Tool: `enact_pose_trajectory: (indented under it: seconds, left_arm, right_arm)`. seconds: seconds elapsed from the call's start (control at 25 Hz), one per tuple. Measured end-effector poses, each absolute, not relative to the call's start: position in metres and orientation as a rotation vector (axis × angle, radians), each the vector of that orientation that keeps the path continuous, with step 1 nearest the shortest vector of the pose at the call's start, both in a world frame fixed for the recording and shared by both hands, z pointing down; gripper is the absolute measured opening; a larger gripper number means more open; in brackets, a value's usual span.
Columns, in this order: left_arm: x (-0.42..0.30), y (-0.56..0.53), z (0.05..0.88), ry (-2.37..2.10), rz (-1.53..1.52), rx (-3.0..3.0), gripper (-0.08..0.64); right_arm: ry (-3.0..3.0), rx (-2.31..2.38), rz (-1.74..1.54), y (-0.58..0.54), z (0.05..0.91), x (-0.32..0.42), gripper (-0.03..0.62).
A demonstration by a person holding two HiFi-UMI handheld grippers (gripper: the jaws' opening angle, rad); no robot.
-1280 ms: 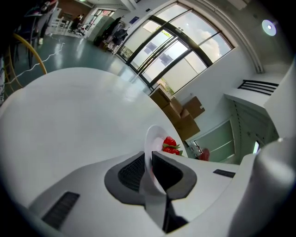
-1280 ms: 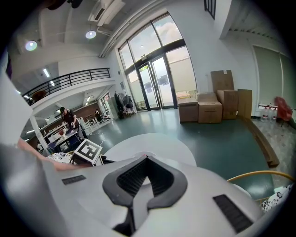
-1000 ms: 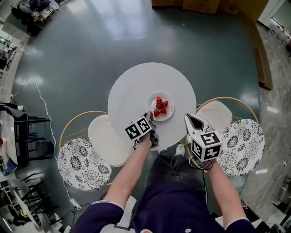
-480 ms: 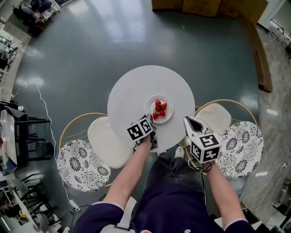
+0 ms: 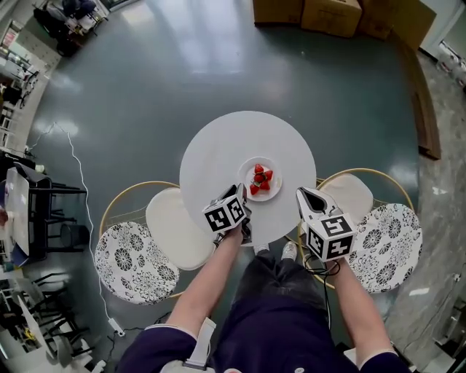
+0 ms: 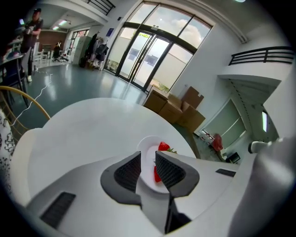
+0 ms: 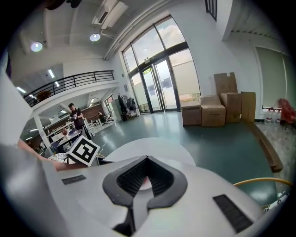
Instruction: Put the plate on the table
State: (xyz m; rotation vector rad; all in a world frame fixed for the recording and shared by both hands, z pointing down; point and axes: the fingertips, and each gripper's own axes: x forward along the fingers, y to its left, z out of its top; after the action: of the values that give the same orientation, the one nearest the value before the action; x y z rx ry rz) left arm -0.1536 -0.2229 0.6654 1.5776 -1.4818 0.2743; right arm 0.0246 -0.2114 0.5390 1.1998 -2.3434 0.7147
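A small white plate (image 5: pixel 271 189) with red strawberries (image 5: pixel 260 176) rests on the round white table (image 5: pixel 222 149), right of its middle. My left gripper (image 5: pixel 243 210) hovers at the table's near edge, just short of the plate's near rim. Its jaws stand narrowly open with nothing gripped. In the left gripper view the plate (image 6: pixel 146 144) and a strawberry (image 6: pixel 163 147) show beyond the gap of the left gripper (image 6: pixel 148 155). My right gripper (image 5: pixel 303 194) hangs off the table's right edge, shut and empty. In the right gripper view the right gripper (image 7: pixel 147 159) points at the table (image 7: pixel 152 142).
Two gold-framed chairs flank me, each with a white cushion (image 5: pixel 173 224) (image 5: pixel 351 186) and a flower-patterned cushion (image 5: pixel 129 262) (image 5: pixel 390 234). Cardboard boxes (image 5: pixel 331 13) stand at the far wall. A white cable (image 5: pixel 73 164) and dark furniture (image 5: pixel 40 211) are at the left.
My left gripper has drawn back a little from the plate's rim toward the table's near edge. The plate stays on the table. The right gripper has barely moved.
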Motion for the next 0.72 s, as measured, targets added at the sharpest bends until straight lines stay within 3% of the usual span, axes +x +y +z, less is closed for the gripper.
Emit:
enact_pose_trajectory:
  seconds: [0.72]
  left_arm:
    - [-0.122,-0.191,0.527,-1.503,0.269,2.148,0.08]
  right_arm:
    - [-2.499,1.114,0.621,-0.209,0.499,-0.006,0.005]
